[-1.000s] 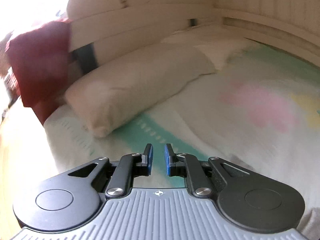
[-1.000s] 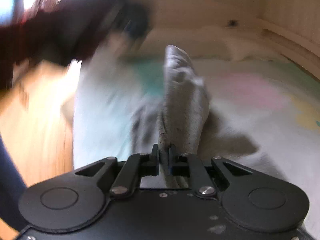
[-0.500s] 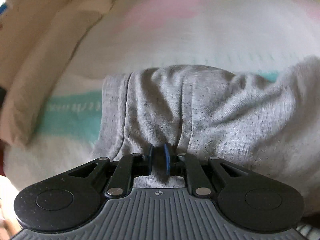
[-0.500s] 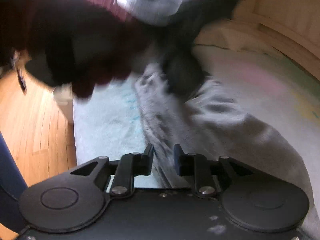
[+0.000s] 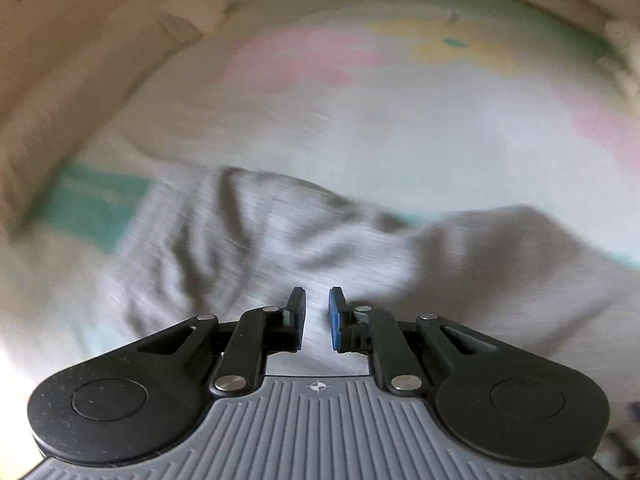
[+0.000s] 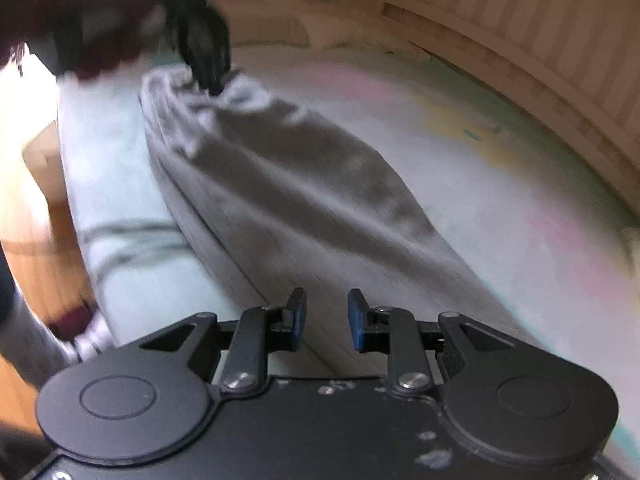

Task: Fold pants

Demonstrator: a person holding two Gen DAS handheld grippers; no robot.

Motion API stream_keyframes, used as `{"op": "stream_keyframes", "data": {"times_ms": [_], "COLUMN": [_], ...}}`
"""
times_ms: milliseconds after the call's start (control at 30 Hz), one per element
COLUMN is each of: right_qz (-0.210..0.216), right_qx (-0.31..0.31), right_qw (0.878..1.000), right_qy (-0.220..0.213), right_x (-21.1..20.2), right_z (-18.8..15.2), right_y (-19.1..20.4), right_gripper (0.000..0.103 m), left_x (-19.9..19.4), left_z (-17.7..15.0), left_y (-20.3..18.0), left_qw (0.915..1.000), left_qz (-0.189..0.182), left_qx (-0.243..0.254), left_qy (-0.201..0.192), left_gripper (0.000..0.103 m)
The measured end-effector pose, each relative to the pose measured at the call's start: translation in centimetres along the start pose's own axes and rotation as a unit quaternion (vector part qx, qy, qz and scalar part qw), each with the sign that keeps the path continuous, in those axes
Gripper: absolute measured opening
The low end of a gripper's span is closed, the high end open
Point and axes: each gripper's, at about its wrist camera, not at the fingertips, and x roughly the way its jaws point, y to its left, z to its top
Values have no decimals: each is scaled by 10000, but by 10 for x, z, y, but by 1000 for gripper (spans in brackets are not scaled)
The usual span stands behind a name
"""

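Grey pants laid along the near edge of the bed, both grippers parted and holding nothing

The pants [image 6: 288,184] lie lengthwise on the pastel bedsheet [image 5: 400,128], one long side close to the mattress edge, the far end bunched and wrinkled. Left gripper [image 5: 317,318] hovers low over the rumpled cloth, fingers slightly apart, nothing between them; the right wrist view shows it at the far bunched end, contact uncertain through blur. Right gripper [image 6: 327,320] sits over the near end, fingers wider apart, empty. Judged: soft, light knit jersey, limp, will sag and drag on the sheet, not fragile; best taken at a hem, waistband or thick seam, pinching all layers. Open sheet lies beyond the garment toward the wall [image 6: 540,60]; the floor [image 6: 36,184] side allows little margin
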Motion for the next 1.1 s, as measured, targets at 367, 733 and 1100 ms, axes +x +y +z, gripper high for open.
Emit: {"op": "stream_keyframes", "data": {"times_ms": [367, 733, 1100], "right_qz": [-90, -283, 242], "right_qx": [-1311, -1144, 164], "right_qw": [9906, 9930, 9992], "right_qy": [392, 22, 285], "right_x": [3, -16, -28], "right_z": [-37, -25, -41], "right_y": [-2, -8, -37], "right_gripper": [25, 2, 21], "left_x": [-1, 5, 22], "left_z": [-29, -34, -72], "left_y": [-79, -120, -189], "left_qw": [9970, 9926, 9796], "left_qz": [-684, -656, -650], "left_qx": [191, 1021, 1879], "left_qy": [292, 14, 304], "left_gripper": [13, 14, 15]}}
